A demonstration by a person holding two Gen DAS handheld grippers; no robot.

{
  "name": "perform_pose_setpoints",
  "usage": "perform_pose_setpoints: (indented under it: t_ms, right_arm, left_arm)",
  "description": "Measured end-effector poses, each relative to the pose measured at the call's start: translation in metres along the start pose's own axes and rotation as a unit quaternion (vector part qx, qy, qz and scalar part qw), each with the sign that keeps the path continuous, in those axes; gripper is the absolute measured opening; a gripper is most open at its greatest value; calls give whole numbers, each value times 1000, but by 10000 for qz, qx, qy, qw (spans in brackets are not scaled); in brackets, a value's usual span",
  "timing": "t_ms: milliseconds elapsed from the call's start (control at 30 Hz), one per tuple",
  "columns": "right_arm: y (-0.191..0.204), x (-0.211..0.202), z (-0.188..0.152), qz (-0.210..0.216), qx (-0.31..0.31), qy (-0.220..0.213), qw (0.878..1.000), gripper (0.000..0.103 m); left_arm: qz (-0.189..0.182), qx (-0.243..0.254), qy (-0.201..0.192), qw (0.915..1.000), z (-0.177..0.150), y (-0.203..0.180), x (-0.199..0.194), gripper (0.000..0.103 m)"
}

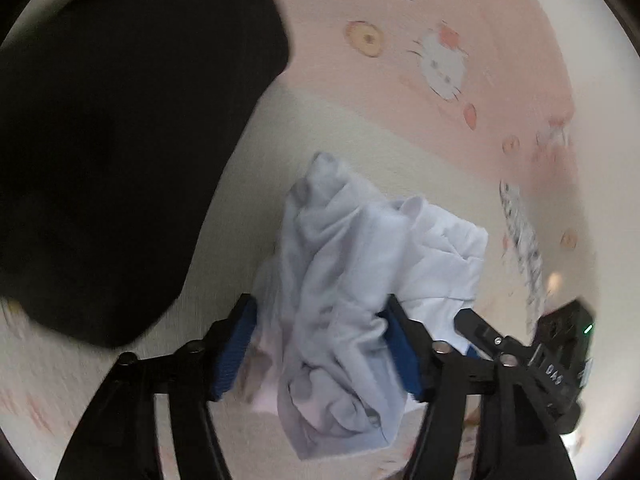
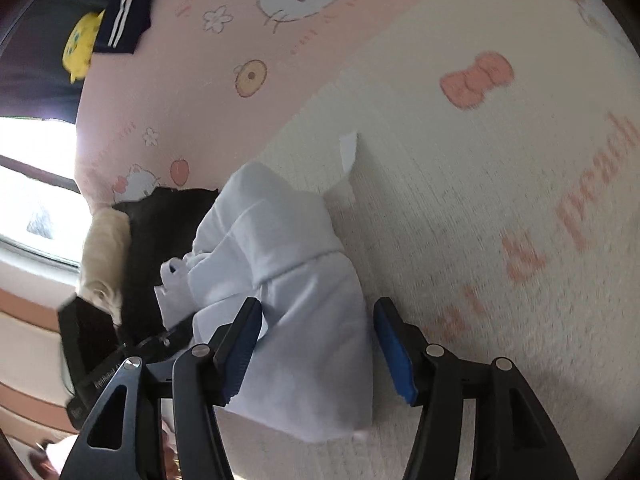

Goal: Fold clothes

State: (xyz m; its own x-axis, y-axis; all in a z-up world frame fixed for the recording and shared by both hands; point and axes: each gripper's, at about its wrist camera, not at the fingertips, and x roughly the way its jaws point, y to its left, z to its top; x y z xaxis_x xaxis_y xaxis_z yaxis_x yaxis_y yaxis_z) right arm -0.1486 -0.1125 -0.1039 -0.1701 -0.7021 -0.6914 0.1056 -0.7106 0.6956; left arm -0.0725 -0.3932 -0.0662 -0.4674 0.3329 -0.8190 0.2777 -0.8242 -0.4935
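Observation:
A crumpled white garment [image 1: 340, 280] lies bunched on the cream part of the bed sheet [image 1: 360, 140]. My left gripper [image 1: 320, 304] is open, and the bunch fills the gap between its blue pads [image 1: 236, 344]. In the right wrist view the same white garment [image 2: 288, 280] lies between the spread fingers of my right gripper [image 2: 319, 304], which is open. The cloth lies against the left pad [image 2: 244, 344], with a slim gap to the right one. The two grippers sit side by side at the garment; the right gripper's black body [image 1: 560, 344] shows at the left view's right edge.
A large black garment [image 1: 120, 140] lies left of the white one, seen again [image 2: 160, 232] beside a beige cloth [image 2: 104, 248]. Further back on the pink cartoon-cat sheet [image 2: 320, 60] lie a navy striped garment [image 2: 124, 4] and a yellow plush toy [image 2: 82, 44]. A window [image 2: 32, 200] is at left.

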Motion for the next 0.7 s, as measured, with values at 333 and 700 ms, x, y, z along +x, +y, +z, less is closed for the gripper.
perform_pose_setpoints:
  t_ms: [333, 700]
  right_arm:
    - [-4, -2, -1, 551, 463, -3, 9974, 73]
    - [27, -2, 6, -215, -250, -195, 9993, 52]
  left_arm:
    - [-117, -580, -348, 9976, -23, 17, -7, 75]
    - [-226, -865, -468, 9949, -46, 17, -21, 69]
